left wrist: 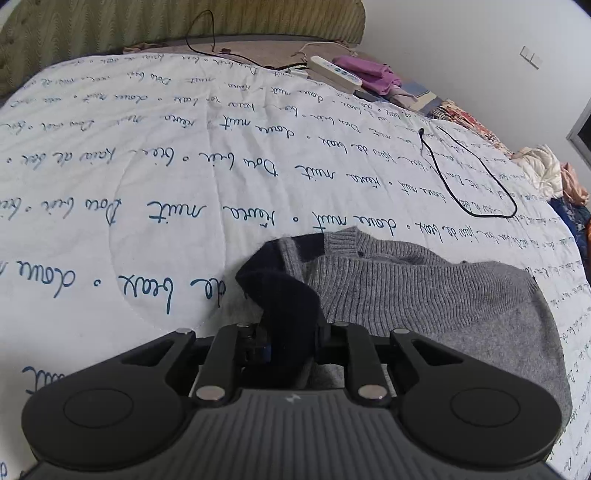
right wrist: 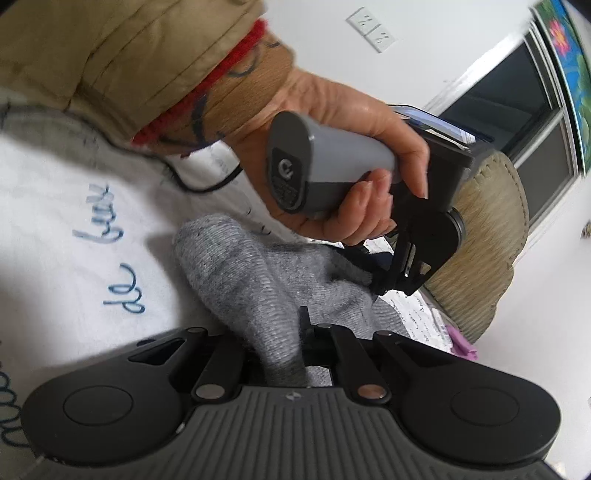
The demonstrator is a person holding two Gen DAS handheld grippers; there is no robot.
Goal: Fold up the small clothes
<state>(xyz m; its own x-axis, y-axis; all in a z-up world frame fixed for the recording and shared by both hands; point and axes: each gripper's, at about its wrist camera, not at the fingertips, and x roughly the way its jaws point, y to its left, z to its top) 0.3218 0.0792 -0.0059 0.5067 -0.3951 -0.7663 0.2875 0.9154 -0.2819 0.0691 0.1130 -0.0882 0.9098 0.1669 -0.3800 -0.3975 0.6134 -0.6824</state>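
Left gripper (left wrist: 291, 339) tilted down, clamped on grey sweater (left wrist: 424, 291); right gripper (right wrist: 280, 354) likewise; only right view shows left hand (right wrist: 332, 147).

Tan sleeve (right wrist: 110, 55) (red knit cuff (right wrist: 221, 70))

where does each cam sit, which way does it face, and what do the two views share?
Left wrist: on the left tool, looking down across the quilt toward the headboard; its shut tool pinches the sweater's navy part.
Right wrist: on the right tool, shut on the grey sweater, facing the person's left hand, tan sleeve and the other tool.
Shared: sweater, quilt, headboard.
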